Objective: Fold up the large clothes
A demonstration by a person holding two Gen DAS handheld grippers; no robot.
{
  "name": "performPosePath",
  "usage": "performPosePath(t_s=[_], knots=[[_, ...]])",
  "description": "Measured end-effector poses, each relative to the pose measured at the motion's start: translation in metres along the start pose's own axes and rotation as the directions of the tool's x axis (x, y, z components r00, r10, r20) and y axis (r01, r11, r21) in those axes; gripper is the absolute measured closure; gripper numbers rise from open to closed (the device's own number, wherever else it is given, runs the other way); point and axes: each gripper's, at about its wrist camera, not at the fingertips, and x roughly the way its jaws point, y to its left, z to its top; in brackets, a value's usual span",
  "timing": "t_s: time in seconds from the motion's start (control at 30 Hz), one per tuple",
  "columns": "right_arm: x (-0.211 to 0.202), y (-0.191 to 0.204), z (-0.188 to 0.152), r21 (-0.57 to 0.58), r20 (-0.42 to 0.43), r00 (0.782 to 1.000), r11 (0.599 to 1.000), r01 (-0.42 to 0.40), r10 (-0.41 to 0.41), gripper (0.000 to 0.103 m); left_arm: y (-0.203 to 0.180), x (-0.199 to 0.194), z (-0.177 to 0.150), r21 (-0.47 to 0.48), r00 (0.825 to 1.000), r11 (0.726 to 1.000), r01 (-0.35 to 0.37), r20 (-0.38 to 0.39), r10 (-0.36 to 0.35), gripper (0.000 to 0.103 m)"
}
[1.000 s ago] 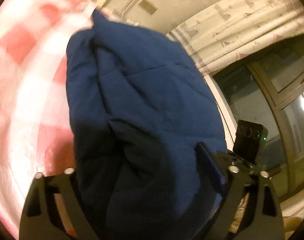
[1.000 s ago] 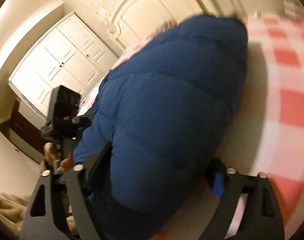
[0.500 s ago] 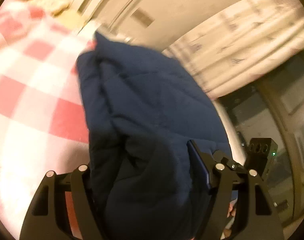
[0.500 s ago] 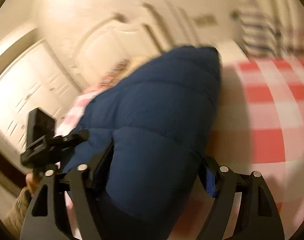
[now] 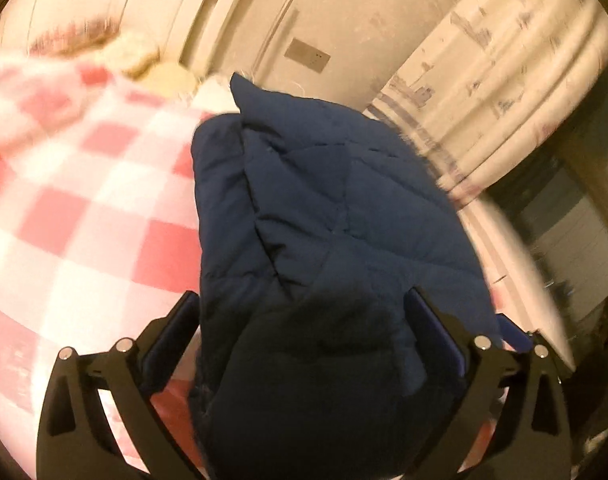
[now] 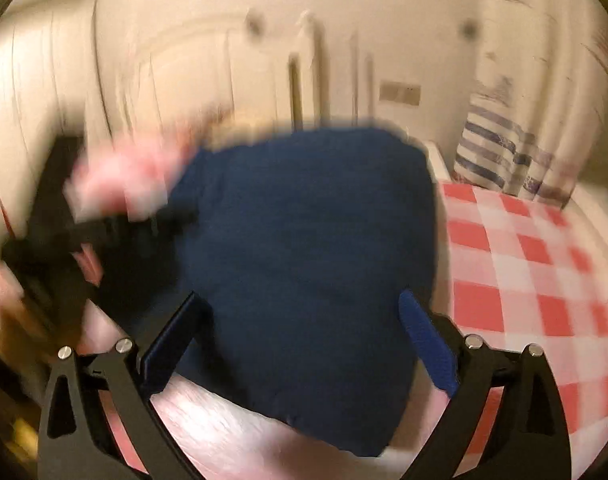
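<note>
A navy quilted puffer jacket [image 5: 323,220] lies bunched on the red-and-white checked bedspread [image 5: 76,216]. My left gripper [image 5: 304,332] has its jaws wide apart with the thick near end of the jacket between them; I cannot tell if the pads press it. In the right wrist view the jacket [image 6: 304,260] fills the middle, blurred by motion. My right gripper [image 6: 304,332] also has its jaws wide apart on either side of the jacket. The other gripper [image 6: 84,232] shows as a dark blur at the left.
The checked bedspread [image 6: 523,272] stretches to the right. White wardrobe doors [image 6: 184,100] and a wall stand behind the bed. A striped curtain [image 6: 503,152] hangs at the far right corner, with a dark window [image 5: 563,216] beside it.
Both cameras have swung so that more of the bed and the back wall show. The jacket has stayed between both pairs of jaws. The right view has become heavily blurred.
</note>
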Motion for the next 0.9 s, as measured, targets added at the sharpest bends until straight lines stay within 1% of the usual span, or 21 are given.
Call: performPosePath(t_s=[0.03, 0.1, 0.13, 0.17, 0.2, 0.23, 0.27, 0.3, 0.37, 0.4, 0.43, 0.47, 0.5, 0.53, 0.6, 0.63, 0.67, 0.73, 0.8, 0.83, 0.9], knots=[[0.000, 0.003, -0.006, -0.034, 0.011, 1.000, 0.999, 0.025, -0.025, 0.009, -0.003, 0.001, 0.001, 0.013, 1.000, 1.000, -0.026, -0.003, 0.026, 0.002], [-0.006, -0.002, -0.004, 0.007, -0.023, 1.000, 1.000, 0.005, -0.005, 0.009, -0.012, -0.011, 0.003, 0.047, 0.995, 0.994, -0.102, 0.012, 0.101, 0.002], [-0.011, -0.006, -0.002, 0.031, -0.038, 0.999, 1.000, 0.002, -0.001, 0.010, -0.020, -0.023, 0.002, 0.075, 0.987, 0.985, -0.156, 0.046, 0.153, 0.002], [-0.026, -0.009, 0.001, 0.062, -0.035, 0.999, 0.998, -0.008, 0.010, 0.010, -0.032, -0.043, 0.000, 0.119, 0.970, 0.967, -0.225, 0.116, 0.212, 0.002], [-0.041, -0.011, 0.004, 0.075, -0.006, 1.000, 0.997, -0.023, 0.024, 0.010, -0.040, -0.062, -0.002, 0.155, 0.956, 0.953, -0.261, 0.181, 0.233, 0.002], [-0.066, -0.010, 0.004, 0.075, 0.054, 0.998, 0.996, -0.036, 0.032, 0.010, -0.048, -0.076, -0.003, 0.179, 0.942, 0.941, -0.288, 0.230, 0.245, 0.002], [-0.078, -0.012, 0.004, 0.067, 0.090, 0.995, 0.997, -0.037, 0.031, 0.007, -0.057, -0.094, -0.006, 0.200, 0.920, 0.923, -0.330, 0.287, 0.267, 0.002], [-0.098, -0.010, 0.002, 0.052, 0.130, 0.991, 0.998, -0.033, 0.026, 0.004, -0.065, -0.116, -0.011, 0.211, 0.884, 0.893, -0.397, 0.350, 0.310, 0.002], [-0.123, -0.010, -0.006, 0.035, 0.174, 0.985, 0.999, -0.008, 0.002, 0.004, -0.079, -0.146, -0.020, 0.220, 0.819, 0.834, -0.505, 0.426, 0.384, 0.002], [-0.136, -0.008, -0.011, 0.037, 0.189, 0.982, 0.999, 0.001, -0.008, 0.004, -0.086, -0.163, -0.031, 0.210, 0.769, 0.790, -0.576, 0.468, 0.436, 0.002], [-0.147, -0.007, -0.016, 0.047, 0.200, 0.980, 0.999, 0.007, -0.016, 0.004, -0.094, -0.172, -0.036, 0.200, 0.747, 0.775, -0.599, 0.488, 0.451, 0.002], [-0.154, -0.007, -0.019, 0.058, 0.209, 0.978, 0.998, 0.009, -0.021, 0.004, -0.099, -0.188, -0.048, 0.186, 0.722, 0.768, -0.612, 0.527, 0.448, 0.002], [-0.163, -0.008, -0.025, 0.080, 0.223, 0.974, 0.997, 0.013, -0.031, 0.004, -0.101, -0.197, -0.055, 0.187, 0.725, 0.778, -0.599, 0.539, 0.429, 0.002], [-0.169, -0.009, -0.027, 0.100, 0.232, 0.972, 0.995, 0.013, -0.036, 0.004, -0.102, -0.206, -0.064, 0.195, 0.741, 0.796, -0.574, 0.538, 0.403, 0.002], [-0.182, -0.010, -0.042, 0.154, 0.246, 0.969, 0.988, -0.001, -0.037, 0.004, -0.103, -0.213, -0.080, 0.197, 0.776, 0.829, -0.523, 0.513, 0.368, 0.002], [-0.182, -0.014, -0.046, 0.168, 0.246, 0.969, 0.986, -0.003, -0.039, 0.004, -0.102, -0.215, -0.088, 0.189, 0.783, 0.839, -0.511, 0.505, 0.363, 0.002], [-0.185, -0.013, -0.054, 0.188, 0.245, 0.968, 0.982, 0.000, -0.047, 0.004, -0.104, -0.216, -0.096, 0.184, 0.789, 0.844, -0.503, 0.497, 0.362, 0.002], [-0.189, -0.008, -0.064, 0.189, 0.234, 0.971, 0.982, 0.015, -0.060, 0.004, -0.103, -0.214, -0.115, 0.192, 0.814, 0.856, -0.479, 0.463, 0.352, 0.002], [-0.194, 0.000, -0.074, 0.166, 0.238, 0.967, 0.985, 0.056, -0.095, 0.004, -0.107, -0.207, -0.130, 0.212, 0.838, 0.863, -0.459, 0.425, 0.341, 0.002], [-0.196, 0.003, -0.078, 0.159, 0.240, 0.965, 0.985, 0.073, -0.110, 0.004, -0.109, -0.204, -0.136, 0.215, 0.847, 0.865, -0.453, 0.408, 0.341, 0.002], [-0.198, 0.011, -0.083, 0.135, 0.232, 0.967, 0.988, 0.076, -0.106, 0.004, -0.113, -0.196, -0.142, 0.220, 0.860, 0.872, -0.438, 0.385, 0.335, 0.002]])
